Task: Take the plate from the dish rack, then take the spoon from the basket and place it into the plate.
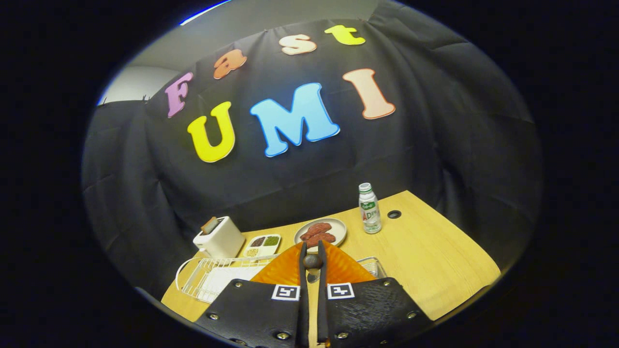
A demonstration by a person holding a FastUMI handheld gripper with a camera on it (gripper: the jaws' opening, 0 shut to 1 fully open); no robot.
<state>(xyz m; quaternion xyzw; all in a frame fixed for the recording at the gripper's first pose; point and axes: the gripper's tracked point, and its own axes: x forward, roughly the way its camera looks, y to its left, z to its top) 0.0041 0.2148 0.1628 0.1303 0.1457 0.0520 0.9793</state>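
My gripper (313,253) is shut on the rim of an orange plate (283,271). The plate stands on edge between the fingers and fans out to both sides of them. Just left of and below the plate is the white wire dish rack (205,280) with a white tray under it. A corner of a wire basket (373,266) peeks out from behind the plate's right side; what lies in it is hidden.
Beyond the fingers on the wooden table (435,261) are a white toaster (220,238) with a slice in it, a small divided dish of grains (262,245), a grey plate of reddish food (320,232), a small white bottle (370,209) and a cable hole (394,214).
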